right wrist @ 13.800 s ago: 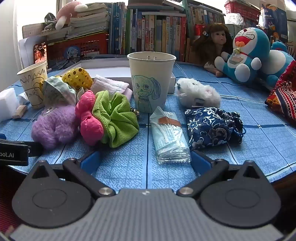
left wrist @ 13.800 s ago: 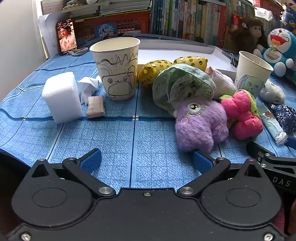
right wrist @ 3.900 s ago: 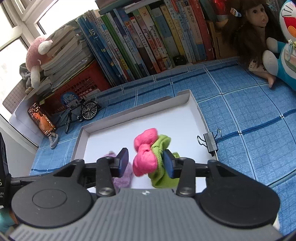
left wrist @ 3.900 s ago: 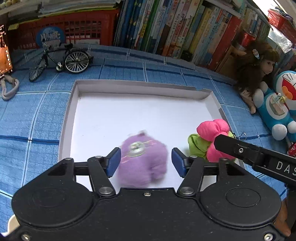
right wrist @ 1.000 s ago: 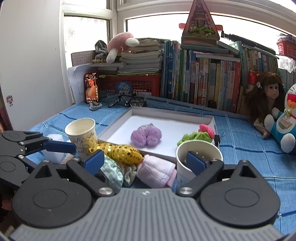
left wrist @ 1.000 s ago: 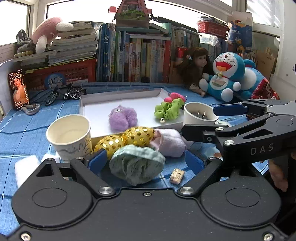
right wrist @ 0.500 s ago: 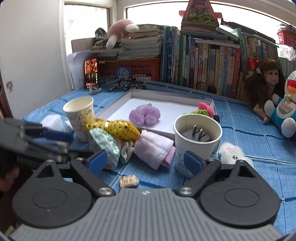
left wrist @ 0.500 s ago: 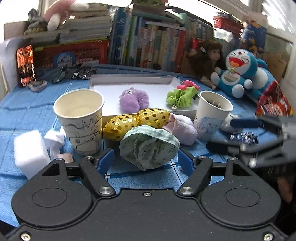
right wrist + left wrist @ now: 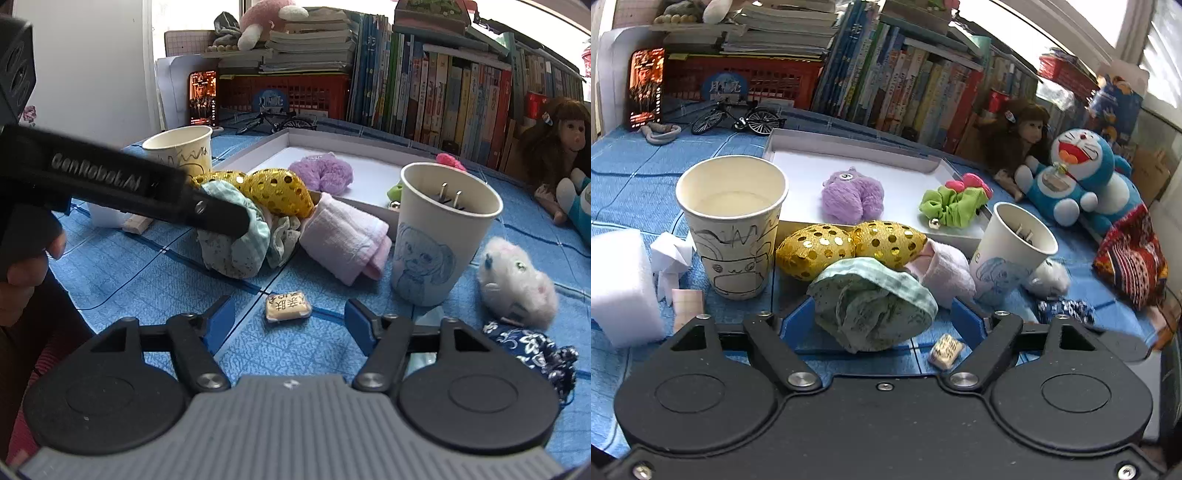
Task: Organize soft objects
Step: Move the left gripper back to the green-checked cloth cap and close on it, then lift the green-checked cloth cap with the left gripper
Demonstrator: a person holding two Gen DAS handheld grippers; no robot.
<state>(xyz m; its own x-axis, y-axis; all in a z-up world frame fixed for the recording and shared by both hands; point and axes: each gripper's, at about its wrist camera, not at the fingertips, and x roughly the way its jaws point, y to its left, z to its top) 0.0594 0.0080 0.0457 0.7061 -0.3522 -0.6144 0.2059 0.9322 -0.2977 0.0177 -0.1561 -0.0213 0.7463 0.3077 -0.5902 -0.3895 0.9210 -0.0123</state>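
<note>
My left gripper [image 9: 882, 325] is open, its blue fingers on either side of a pale green fabric bundle [image 9: 873, 304] on the blue cloth, not closed on it. The bundle also shows in the right wrist view [image 9: 236, 236], partly behind the left gripper's arm. Behind it lie two gold sequined pouches [image 9: 846, 247] and a pink folded towel [image 9: 945, 273]. The white tray [image 9: 849, 151] holds a purple plush [image 9: 851, 195] and a green and pink scrunchie [image 9: 953, 203]. My right gripper [image 9: 290, 323] is open and empty, above a small wrapped candy [image 9: 288, 306].
Two paper cups stand near the pile, one at the left [image 9: 733, 225] and one at the right [image 9: 1012, 251] with a plug inside. A white sponge [image 9: 620, 284], a white fluffy toy [image 9: 517, 280], a navy floral pouch [image 9: 532, 350], dolls and books surround the area.
My left gripper has moved forward, so the green bundle now sits between its fingers. My right gripper has dropped lower and closer to the candy on the cloth.
</note>
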